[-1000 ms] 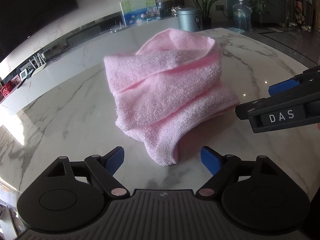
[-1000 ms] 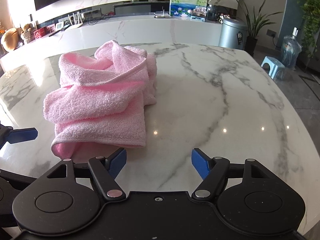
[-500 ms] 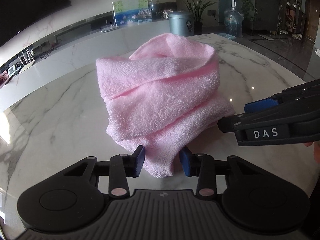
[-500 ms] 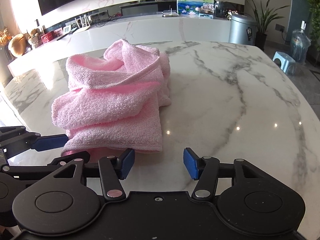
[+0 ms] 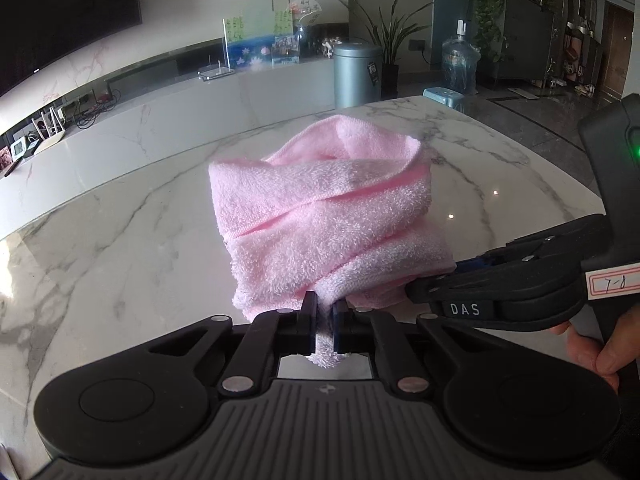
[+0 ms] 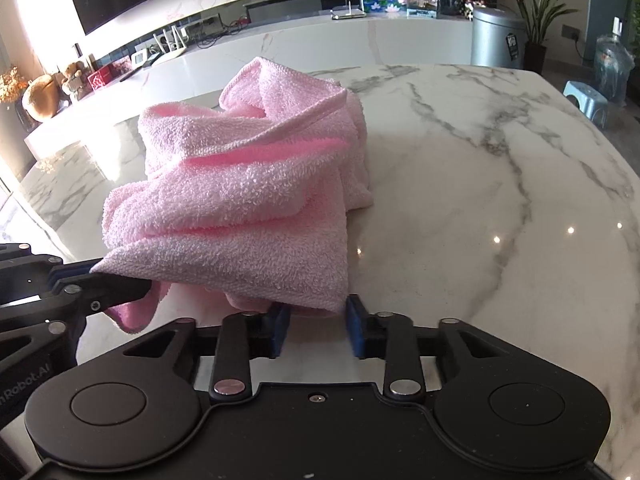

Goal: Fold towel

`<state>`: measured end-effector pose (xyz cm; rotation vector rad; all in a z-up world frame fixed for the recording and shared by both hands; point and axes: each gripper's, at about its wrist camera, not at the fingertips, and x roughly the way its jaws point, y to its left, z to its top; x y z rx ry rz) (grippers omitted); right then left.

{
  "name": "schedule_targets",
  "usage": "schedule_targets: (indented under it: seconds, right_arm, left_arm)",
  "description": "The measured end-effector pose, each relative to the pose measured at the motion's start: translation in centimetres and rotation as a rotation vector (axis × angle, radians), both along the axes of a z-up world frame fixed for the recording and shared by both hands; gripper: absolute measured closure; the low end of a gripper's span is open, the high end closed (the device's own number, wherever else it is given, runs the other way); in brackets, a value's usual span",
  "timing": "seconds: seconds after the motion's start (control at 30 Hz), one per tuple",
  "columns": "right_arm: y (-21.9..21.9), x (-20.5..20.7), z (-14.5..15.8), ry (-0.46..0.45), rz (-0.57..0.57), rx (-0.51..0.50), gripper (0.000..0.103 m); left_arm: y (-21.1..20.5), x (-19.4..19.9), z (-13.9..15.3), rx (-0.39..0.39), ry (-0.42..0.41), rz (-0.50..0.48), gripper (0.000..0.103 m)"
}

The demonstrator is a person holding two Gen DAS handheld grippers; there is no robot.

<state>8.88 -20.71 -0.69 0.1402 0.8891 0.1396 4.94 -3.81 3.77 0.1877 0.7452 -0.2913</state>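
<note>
A crumpled pink towel (image 5: 328, 216) lies in a heap on the white marble table (image 5: 120, 224); it also shows in the right wrist view (image 6: 248, 184). My left gripper (image 5: 325, 326) is shut on the towel's near corner, and a bit of cloth sticks out between its pads. In the right wrist view the left gripper (image 6: 100, 280) pinches that corner at the left. My right gripper (image 6: 314, 326) is open, its blue pads on either side of the towel's other near corner without pinching it. It enters the left wrist view from the right (image 5: 440, 280).
The table's rounded edge (image 6: 624, 216) runs close on the right, with a blue stool (image 6: 588, 100) and a water bottle (image 6: 612, 64) on the floor beyond. A long white counter (image 5: 160, 120) and a grey bin (image 5: 358, 74) stand behind the table.
My left gripper has closed on the towel's near corner. My right gripper has moved forward and narrowed around the other near corner. The towel's front edge is pulled slightly toward me.
</note>
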Motion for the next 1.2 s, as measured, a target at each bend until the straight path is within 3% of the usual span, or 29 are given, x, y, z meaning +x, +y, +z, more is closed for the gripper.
schedule_targets:
  seconds: [0.1,0.37,0.53,0.67,0.87,0.93,1.2]
  right_arm:
    - [-0.2,-0.4,0.4,-0.011,0.003,-0.002,0.099]
    - [-2.0,-1.8,2.3,-0.047,-0.035,-0.037,0.1]
    - [-3.1,-2.7,4.0,-0.08,-0.072,-0.124,0.102]
    - [-4.4,-2.8,4.8,-0.069,-0.048,-0.095,0.101]
    - [-2.4,-4.0,4.9,-0.075,0.049,-0.064,0.088]
    - [-1.7,-4.1,4.5,-0.064,0.062,-0.064,0.074]
    - [-1.2,-4.0,3.4,-0.038,0.081,-0.084,0.071]
  left_arm:
    - [0.3,0.0,0.7,0.01,-0.015,0.018,0.097]
    - [0.6,-0.8,1.9,0.031,-0.035,0.038,0.097]
    - [0.8,-1.4,3.1,0.04,-0.058,0.059,0.097]
    - [0.8,-1.9,3.9,0.033,-0.071,0.052,0.097]
    - [0.4,-2.5,5.0,0.036,-0.097,0.043,0.097]
    - [0.4,-2.5,5.2,0.045,-0.098,0.035,0.097]
    - [0.7,-3.2,3.8,0.053,-0.055,-0.014,0.093]
